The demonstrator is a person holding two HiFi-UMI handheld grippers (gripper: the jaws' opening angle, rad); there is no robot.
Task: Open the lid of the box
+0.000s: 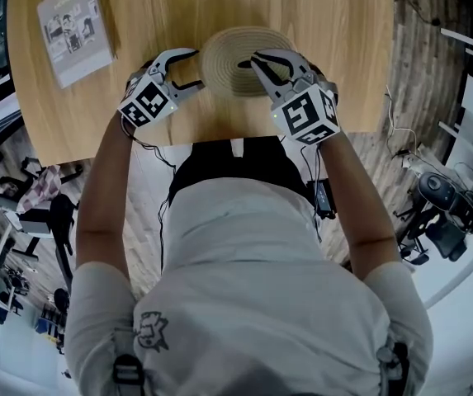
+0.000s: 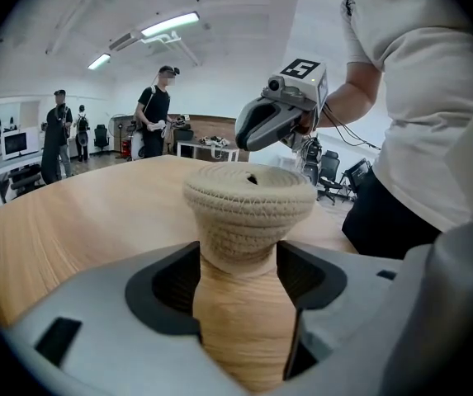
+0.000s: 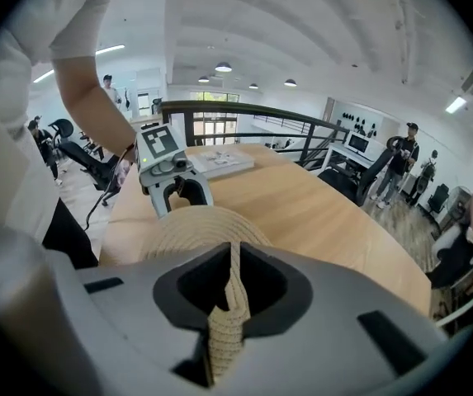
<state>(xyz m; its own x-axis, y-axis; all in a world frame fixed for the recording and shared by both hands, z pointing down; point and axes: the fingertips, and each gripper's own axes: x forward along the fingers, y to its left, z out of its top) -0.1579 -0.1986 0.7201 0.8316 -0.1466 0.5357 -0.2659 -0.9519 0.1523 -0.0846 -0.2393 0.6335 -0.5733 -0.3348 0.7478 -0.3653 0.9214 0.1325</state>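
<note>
Woven box (image 1: 234,56) on a pale wooden table (image 1: 327,23), with a person's two hand-held claws set one at each side of it. The right claw (image 1: 266,64) is clamped on a thin woven edge, seemingly the rim of the lid (image 3: 233,295), which runs up as a narrow strip between its nearly closed jaws in the right gripper view. The left claw (image 1: 193,68) stands wide apart at the box's left flank. In its own view the round box sits ahead in line with the gap, and the pads do not press on it. The lid looks seated, or at most barely raised on the right, so the opening is judged to be at its very start. The chief risk from here is that nothing pins the body down: with the left jaws spread, a pull on the rim could lift or drag the whole light box across the smooth tabletop instead of parting lid from base. A second risk is the grip itself (only a sliver of soft weave is between the pads), which could slip free or bend the rim if the pull comes at an angle. Should the lid stick and then let go suddenly, the box could tip toward the table's near edge. A grey booklet (image 1: 75,27) lies well apart at the far left, out of harm's way.
</note>
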